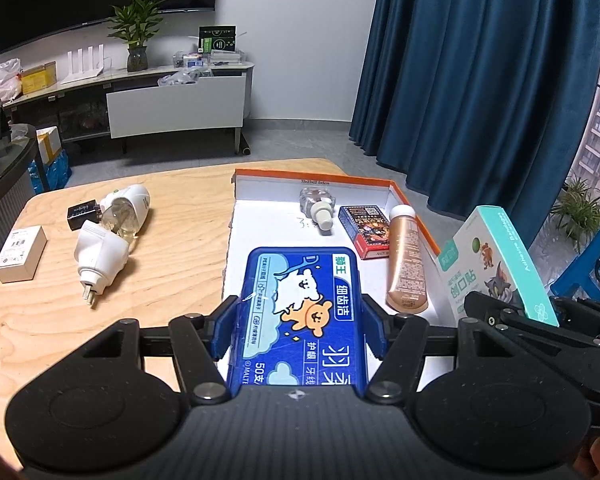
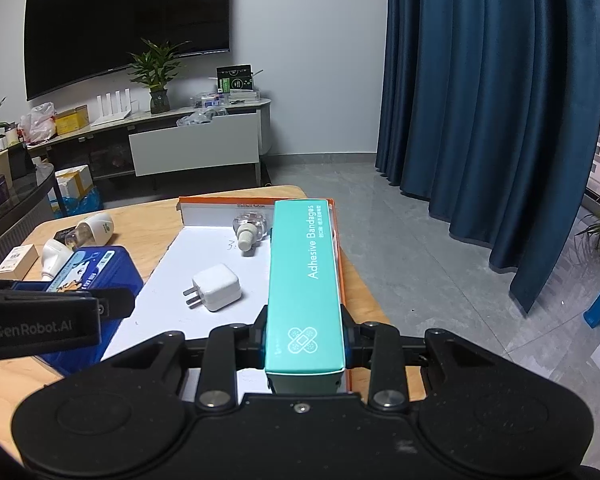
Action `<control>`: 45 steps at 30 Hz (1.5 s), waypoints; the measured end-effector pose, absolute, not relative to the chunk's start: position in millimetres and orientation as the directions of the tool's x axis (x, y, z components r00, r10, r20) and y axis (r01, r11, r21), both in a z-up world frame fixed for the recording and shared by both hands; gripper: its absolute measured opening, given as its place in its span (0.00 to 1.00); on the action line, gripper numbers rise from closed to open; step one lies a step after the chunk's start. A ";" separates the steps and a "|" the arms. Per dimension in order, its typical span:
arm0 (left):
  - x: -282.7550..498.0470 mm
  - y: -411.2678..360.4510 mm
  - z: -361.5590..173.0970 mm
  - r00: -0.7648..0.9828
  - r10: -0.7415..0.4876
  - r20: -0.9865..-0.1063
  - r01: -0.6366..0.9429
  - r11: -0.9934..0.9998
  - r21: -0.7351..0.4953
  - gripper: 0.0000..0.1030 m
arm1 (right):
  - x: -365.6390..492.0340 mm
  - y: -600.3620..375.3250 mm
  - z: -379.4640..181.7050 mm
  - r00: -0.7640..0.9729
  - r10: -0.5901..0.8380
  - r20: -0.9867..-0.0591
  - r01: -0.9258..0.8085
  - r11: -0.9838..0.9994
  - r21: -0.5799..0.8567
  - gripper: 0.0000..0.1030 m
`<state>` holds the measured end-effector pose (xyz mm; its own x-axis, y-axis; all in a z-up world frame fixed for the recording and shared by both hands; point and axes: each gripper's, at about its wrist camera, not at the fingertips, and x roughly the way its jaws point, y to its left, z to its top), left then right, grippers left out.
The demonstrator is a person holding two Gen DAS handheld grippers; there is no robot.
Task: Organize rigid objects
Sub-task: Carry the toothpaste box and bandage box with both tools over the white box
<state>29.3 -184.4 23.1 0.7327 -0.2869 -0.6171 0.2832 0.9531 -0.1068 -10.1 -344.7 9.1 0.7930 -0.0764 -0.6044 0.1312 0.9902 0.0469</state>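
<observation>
- Gripping from both sides, the left gripper (image 1: 298,330) has its blue pads pressed on the long edges of a blue floss-pick case (image 1: 302,312), a flat rounded box with a cartoon bear and a white animal on the lid, white Chinese lettering and pale clouds.
- Held off the surface, the case hangs over the near left part of the white tray (image 1: 260,216), its far end pointing at the tray's back wall.
- The right gripper (image 2: 305,340) pinches a teal bandage box (image 2: 304,280) across its narrow width; the upward face reads "Adhesive Bandages" in white, with a crossed-plaster icon near the fingers.
- In the left wrist view the same box shows a white front with a cartoon cat and mouse, tilted above the tray's right orange rim.
- Inside the tray lie a clear glass bottle (image 1: 318,204) with a cream neck, a dark card pack (image 1: 366,232) beside it, and a bronze tube (image 1: 406,260) along the right wall.
- A white plug adapter (image 2: 216,286) lies on the tray floor, prongs toward the left.
- On the wooden table (image 1: 160,264) left of the tray: two white plug-in units (image 1: 100,256), a small black box (image 1: 83,214) and a white carton (image 1: 20,254).
</observation>
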 end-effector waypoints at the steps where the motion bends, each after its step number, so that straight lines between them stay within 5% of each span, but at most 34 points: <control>1: 29.9 -184.6 22.7 0.731 -0.287 -0.619 0.284 0.953 -0.107 0.62 | -10.3 -345.5 8.1 0.793 -0.079 -0.605 0.133 0.990 0.045 0.37; 45: 47.5 -185.5 9.1 0.695 -0.304 -0.652 0.293 0.947 -0.129 0.62 | 10.5 -341.1 -5.7 0.757 -0.098 -0.646 0.132 0.991 0.005 0.37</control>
